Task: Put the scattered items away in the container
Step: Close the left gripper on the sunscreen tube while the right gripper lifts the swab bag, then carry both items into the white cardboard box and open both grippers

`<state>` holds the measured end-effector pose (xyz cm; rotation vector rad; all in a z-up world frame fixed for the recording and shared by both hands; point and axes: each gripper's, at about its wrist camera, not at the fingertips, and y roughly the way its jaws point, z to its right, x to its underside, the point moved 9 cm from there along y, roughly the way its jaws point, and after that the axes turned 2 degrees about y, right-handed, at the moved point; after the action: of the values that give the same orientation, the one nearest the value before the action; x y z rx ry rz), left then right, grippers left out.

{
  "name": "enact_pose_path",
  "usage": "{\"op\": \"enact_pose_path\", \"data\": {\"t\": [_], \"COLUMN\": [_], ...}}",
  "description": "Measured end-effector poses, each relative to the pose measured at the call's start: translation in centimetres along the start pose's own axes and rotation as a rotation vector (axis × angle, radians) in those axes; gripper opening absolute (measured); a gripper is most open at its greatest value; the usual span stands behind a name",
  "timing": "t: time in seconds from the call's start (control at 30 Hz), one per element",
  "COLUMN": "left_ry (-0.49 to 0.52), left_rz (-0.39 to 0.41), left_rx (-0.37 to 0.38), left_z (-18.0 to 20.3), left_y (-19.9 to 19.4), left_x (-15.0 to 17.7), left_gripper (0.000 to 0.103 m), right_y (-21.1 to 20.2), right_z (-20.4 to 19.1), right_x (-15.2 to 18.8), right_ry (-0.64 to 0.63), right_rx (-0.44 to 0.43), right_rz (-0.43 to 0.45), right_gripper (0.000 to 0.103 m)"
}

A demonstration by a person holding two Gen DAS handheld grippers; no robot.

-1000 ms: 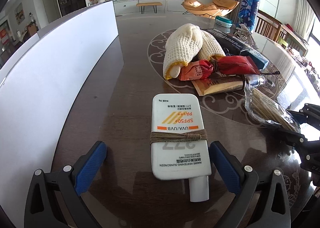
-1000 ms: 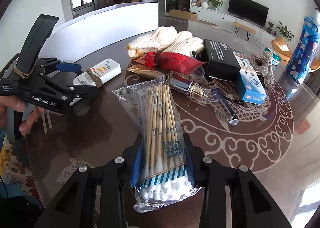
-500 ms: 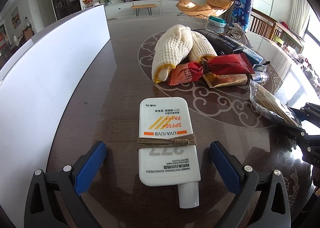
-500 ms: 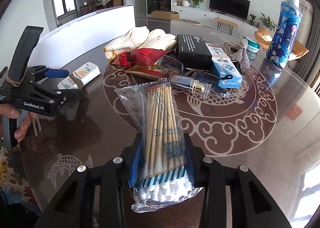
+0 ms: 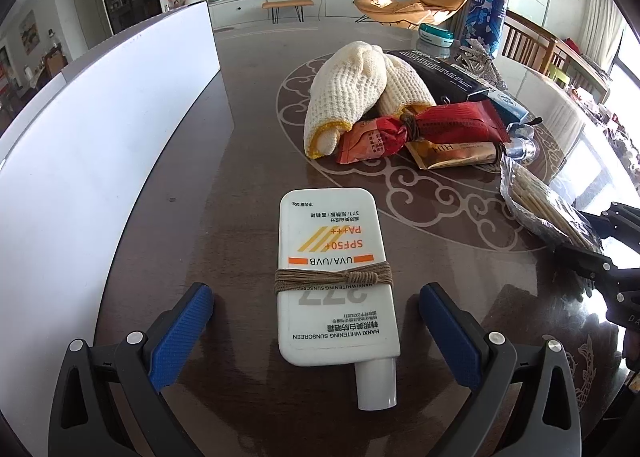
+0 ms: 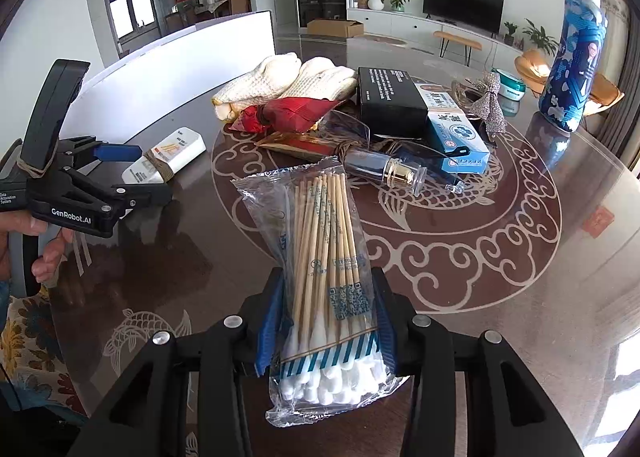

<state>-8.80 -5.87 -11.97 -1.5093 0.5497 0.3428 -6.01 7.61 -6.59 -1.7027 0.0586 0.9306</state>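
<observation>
White sunscreen tube [image 5: 336,277] lies between the left hand-held gripper's [image 5: 316,321] spread jaws, which should close squarely, while the right hand-held gripper [image 6: 326,331] clamps the cotton swab packet [image 6: 320,277].

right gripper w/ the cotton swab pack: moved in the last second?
Yes. In the right wrist view the table's round scroll pattern and the blue box sit further from the right gripper, so it has pulled back with the cotton swab pack.

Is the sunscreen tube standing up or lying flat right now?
Lying flat. The sunscreen tube rests label-up on the table, cap toward the camera, between the open left gripper fingers, untouched.
</observation>
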Motion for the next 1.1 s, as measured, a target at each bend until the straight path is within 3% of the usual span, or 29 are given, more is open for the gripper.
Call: {"op": "enact_pose_path", "data": {"t": [0.07,0.1,0.13,0.17,0.3,0.5,0.53,0.57,0.6,0.8,1.1], "left_ry": [0.0,0.009,0.024,0.038,0.036,0.054,0.055,0.053,0.047,0.03,0.01], "left_rz": [-0.014,-0.006,0.006,0.001,-0.028,-0.035,-0.034,-0.033,-0.031,0.029,0.093], "left_rx": [-0.001,0.004,0.012,0.015,0.024,0.037,0.039,0.043,0.052,0.09,0.071], "left_z": [0.2,0.4,0.7,1.0,1.1,2.2,2.3,2.4,2.6,2.8,0.6], "left_y": [0.1,-0.1,-0.4,-0.6,-0.8,-1.7,-1.8,-2.0,-2.1,-4.6,-8.1], "left_x": [-0.2,-0.4,-0.7,-0.8,-0.6,0.7,0.9,1.1,1.1,0.8,-0.3], "left_gripper": [0.099,0.089,0.06,0.053,0.053,0.053,0.053,0.053,0.053,0.053,0.053], "right_y": [0.2,0.2,0.3,0.4,1.0,1.5,1.7,1.8,1.6,-1.0,-1.7], "right_z": [-0.1,-0.2,-0.3,-0.4,-0.3,-1.2,-1.2,-1.2,-1.0,-0.5,-2.7], "right_x": [-0.1,-0.1,-0.1,-0.2,-0.2,-1.2,-1.3,-1.3,-1.5,-2.8,-5.9], "right_ry": [-0.013,-0.021,-0.031,-0.043,-0.096,-0.16,-0.162,-0.158,-0.143,-0.076,-0.127], "right_rx": [-0.009,-0.015,-0.022,-0.025,-0.014,-0.032,-0.032,-0.03,-0.031,-0.03,-0.018], "right_rz": [-0.031,-0.049,-0.071,-0.094,-0.185,-0.24,-0.252,-0.264,-0.266,-0.224,-0.216], "right_gripper": [0.046,0.048,0.049,0.052,0.064,0.065,0.063,0.037,0.029,0.027,0.027]}}
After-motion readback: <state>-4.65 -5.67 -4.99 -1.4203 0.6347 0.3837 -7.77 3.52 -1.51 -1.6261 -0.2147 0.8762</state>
